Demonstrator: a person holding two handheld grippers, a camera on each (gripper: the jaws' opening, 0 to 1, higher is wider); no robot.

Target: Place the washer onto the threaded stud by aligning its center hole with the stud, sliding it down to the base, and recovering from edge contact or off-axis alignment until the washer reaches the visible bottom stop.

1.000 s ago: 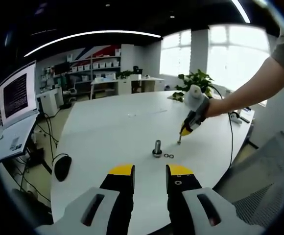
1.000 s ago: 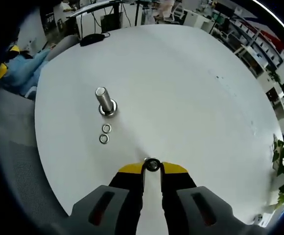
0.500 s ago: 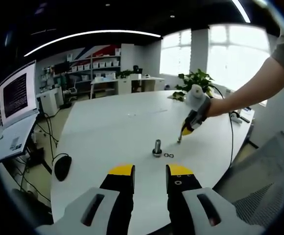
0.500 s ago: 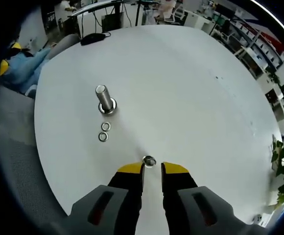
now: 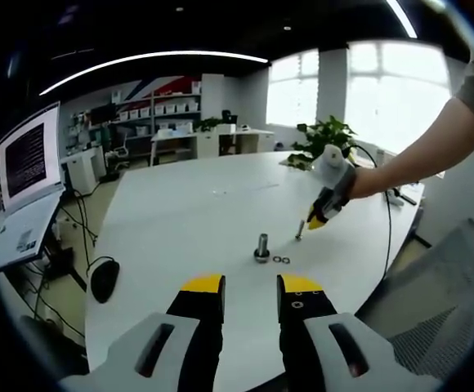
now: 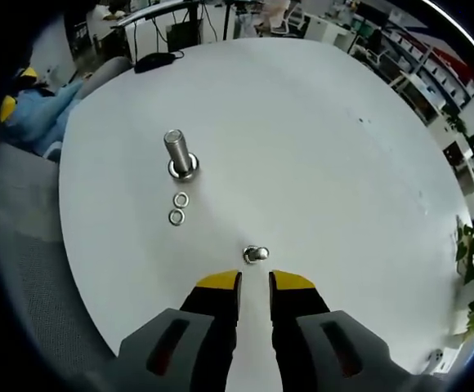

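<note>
A threaded metal stud (image 6: 179, 155) stands upright on the white table (image 6: 319, 139), ringed at its foot by a washer. Two loose washers (image 6: 178, 208) lie flat side by side just beside it. A smaller metal bolt (image 6: 256, 255) stands free on the table, right ahead of my right gripper (image 6: 254, 282), whose jaws are slightly parted with nothing between them. In the left gripper view the stud (image 5: 262, 247) and washers (image 5: 282, 260) sit mid-table, and the right gripper (image 5: 321, 216) hovers beside the small bolt (image 5: 299, 229). My left gripper (image 5: 251, 286) is open and empty, well short of the stud.
A black mouse (image 5: 105, 278) lies near the table's left edge, with a monitor (image 5: 29, 155) beyond it. A grey mesh chair (image 5: 441, 310) stands at the right. A cable (image 5: 384, 220) and a potted plant (image 5: 327, 135) are at the far side.
The right gripper let go of the small bolt it held between its tips and drew back; the bolt now stands alone. The left gripper has not moved.
</note>
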